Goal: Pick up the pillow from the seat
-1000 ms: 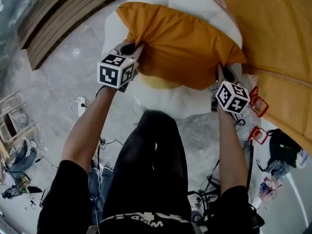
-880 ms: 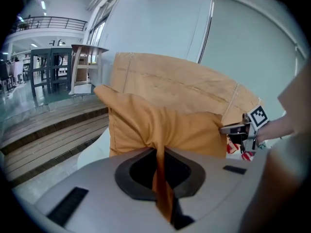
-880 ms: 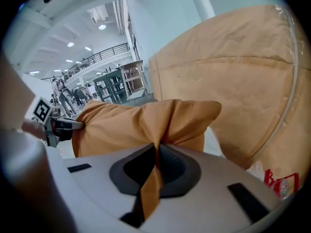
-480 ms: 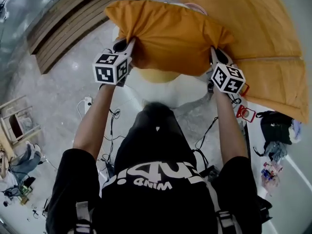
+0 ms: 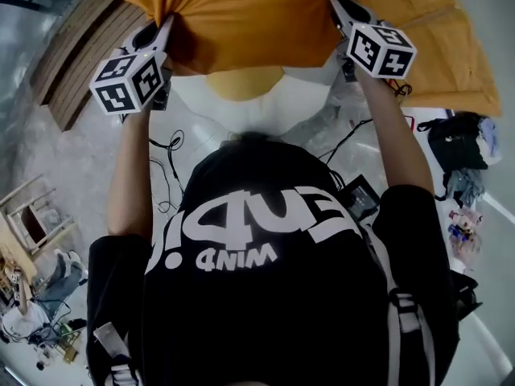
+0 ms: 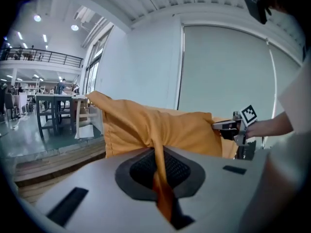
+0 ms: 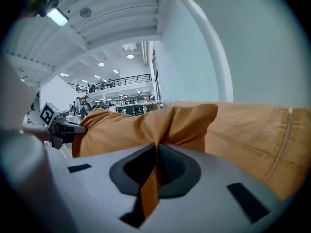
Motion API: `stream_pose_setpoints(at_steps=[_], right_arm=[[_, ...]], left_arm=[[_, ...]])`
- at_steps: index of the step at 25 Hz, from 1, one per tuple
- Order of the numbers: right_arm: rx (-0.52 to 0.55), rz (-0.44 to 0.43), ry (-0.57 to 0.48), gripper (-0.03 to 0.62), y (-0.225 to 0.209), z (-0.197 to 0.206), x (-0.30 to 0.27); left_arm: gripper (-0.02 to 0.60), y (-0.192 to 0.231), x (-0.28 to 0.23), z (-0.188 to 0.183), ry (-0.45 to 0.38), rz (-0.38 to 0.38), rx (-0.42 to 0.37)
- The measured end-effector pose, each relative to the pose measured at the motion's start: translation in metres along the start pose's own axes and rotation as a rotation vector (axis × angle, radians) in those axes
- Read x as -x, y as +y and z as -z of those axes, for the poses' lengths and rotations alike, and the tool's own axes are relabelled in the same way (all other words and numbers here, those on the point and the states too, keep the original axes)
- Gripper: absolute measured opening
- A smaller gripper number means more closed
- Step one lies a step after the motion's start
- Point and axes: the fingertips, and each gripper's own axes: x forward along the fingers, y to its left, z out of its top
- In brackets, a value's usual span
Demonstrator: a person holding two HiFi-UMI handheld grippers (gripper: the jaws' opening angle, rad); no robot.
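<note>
The orange pillow (image 5: 241, 10) hangs at the top of the head view, stretched between my two grippers and raised above the white round seat (image 5: 282, 103). My left gripper (image 5: 165, 26) is shut on the pillow's left corner, and my right gripper (image 5: 338, 6) is shut on its right corner. In the left gripper view a fold of pillow (image 6: 160, 130) fabric runs down between the shut left gripper (image 6: 158, 154) jaws. The right gripper view shows the pillow (image 7: 131, 127) corner pinched the same way in the right gripper (image 7: 156, 149). A yellow cushion (image 5: 241, 83) stays on the seat.
A large orange beanbag (image 5: 434, 47) fills the upper right. Wooden steps (image 5: 72, 63) curve along the upper left. Cables (image 5: 173, 147) trail on the floor beside the seat. A black bag (image 5: 455, 139) lies at the right, a wooden stool (image 5: 36, 215) at the left.
Both grippers have risen with the pillow, which has come up off the seat toward the top of the view. The grips on both corners have held.
</note>
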Motion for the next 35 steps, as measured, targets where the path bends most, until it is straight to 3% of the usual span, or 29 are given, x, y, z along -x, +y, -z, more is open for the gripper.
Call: stream_pose_setpoints(at_steps=[7, 15, 20, 35], right_arm=[[0.011, -0.017, -0.11, 0.035, 0.037, -0.039, 0.05], [-0.036, -0.066, -0.13, 0.035, 0.077, -0.038, 0.107], [-0.078, -0.066, -0.121, 0.035, 0.082, -0.029, 0.13], [-0.078, -0.046, -0.14, 0.034, 0.077, -0.035, 0.142]], left_arm=[[0.017, -0.015, 0.052, -0.029, -0.097, 0.002, -0.037], [0.017, -0.033, 0.109, -0.048, -0.174, 0.021, -0.049], [0.017, -0.048, 0.125, -0.04, -0.126, 0.004, -0.039], [0.017, -0.059, 0.125, -0.037, -0.134, 0.039, -0.028]])
